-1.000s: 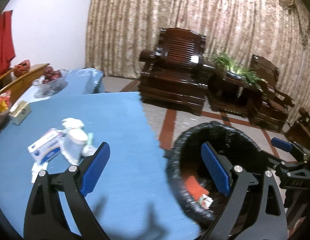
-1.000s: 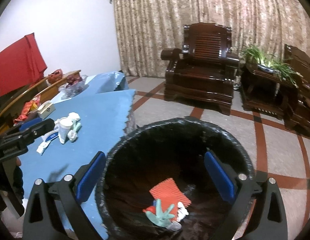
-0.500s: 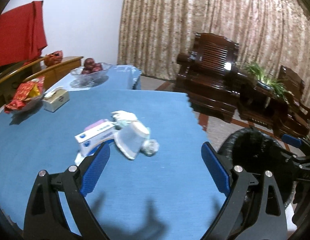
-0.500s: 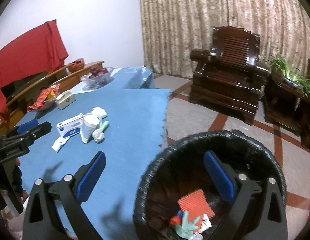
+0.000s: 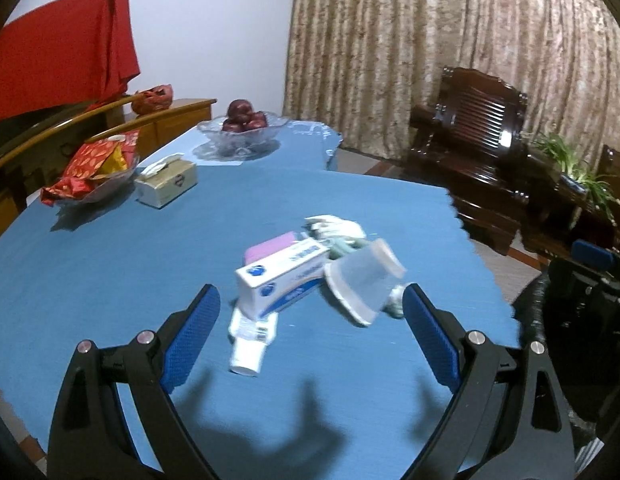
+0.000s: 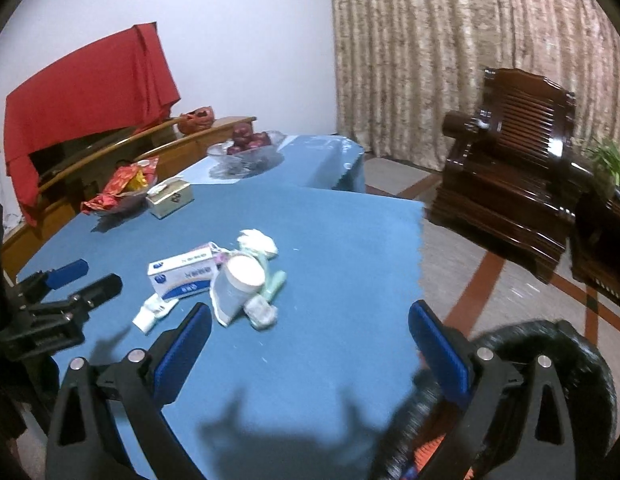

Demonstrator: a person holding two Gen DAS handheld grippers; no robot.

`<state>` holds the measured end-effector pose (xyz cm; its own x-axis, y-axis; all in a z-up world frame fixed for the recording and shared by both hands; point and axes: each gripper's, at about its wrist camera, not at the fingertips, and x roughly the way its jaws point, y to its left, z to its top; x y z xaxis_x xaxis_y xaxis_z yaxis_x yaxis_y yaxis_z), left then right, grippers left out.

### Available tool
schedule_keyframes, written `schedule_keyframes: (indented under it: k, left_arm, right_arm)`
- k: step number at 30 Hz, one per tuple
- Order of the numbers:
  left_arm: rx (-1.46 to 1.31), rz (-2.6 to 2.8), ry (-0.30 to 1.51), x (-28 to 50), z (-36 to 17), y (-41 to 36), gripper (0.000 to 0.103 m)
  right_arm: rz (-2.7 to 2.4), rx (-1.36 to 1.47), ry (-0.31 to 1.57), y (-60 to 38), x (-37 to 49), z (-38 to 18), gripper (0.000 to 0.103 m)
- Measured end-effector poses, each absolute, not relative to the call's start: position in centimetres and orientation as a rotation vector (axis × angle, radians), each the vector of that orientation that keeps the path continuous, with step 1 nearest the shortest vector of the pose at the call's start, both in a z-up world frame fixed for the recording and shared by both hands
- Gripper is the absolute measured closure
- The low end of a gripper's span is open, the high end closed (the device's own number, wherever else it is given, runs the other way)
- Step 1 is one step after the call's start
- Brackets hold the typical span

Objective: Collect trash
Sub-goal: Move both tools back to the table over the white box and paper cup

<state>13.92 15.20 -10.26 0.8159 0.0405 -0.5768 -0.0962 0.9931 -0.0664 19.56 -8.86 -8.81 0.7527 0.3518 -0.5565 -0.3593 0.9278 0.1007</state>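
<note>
A heap of trash lies on the blue table: a white and blue box, a tipped clear plastic cup, a small white tube, crumpled white tissue and a pale green item. My left gripper is open and empty just short of the box and cup. My right gripper is open and empty, nearer the table's right edge. A black lined trash bin stands below it at the right, with red trash inside.
At the table's back stand a tissue box, a glass dish of red snack packets and a glass bowl of red fruit. Dark wooden armchairs and a plant stand on the tiled floor at the right.
Both grippers have swung left, away from the bin and toward the trash heap. The left one has come closer to the box and cup. Both stay open.
</note>
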Motion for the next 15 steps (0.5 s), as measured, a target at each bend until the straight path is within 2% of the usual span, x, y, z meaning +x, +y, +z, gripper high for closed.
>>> schedule_keyframes:
  k: [9, 15]
  left_arm:
    - [-0.098, 0.104, 0.656, 17.3, -13.0, 18.3, 0.013]
    - [-0.096, 0.097, 0.691, 19.5, -15.0, 19.6, 0.013]
  right_arm:
    - [0.425, -0.03, 0.652, -4.7, 23.6, -11.2, 0.006]
    - [0.425, -0.033, 0.696, -3.1, 25.6, -13.1, 0.01]
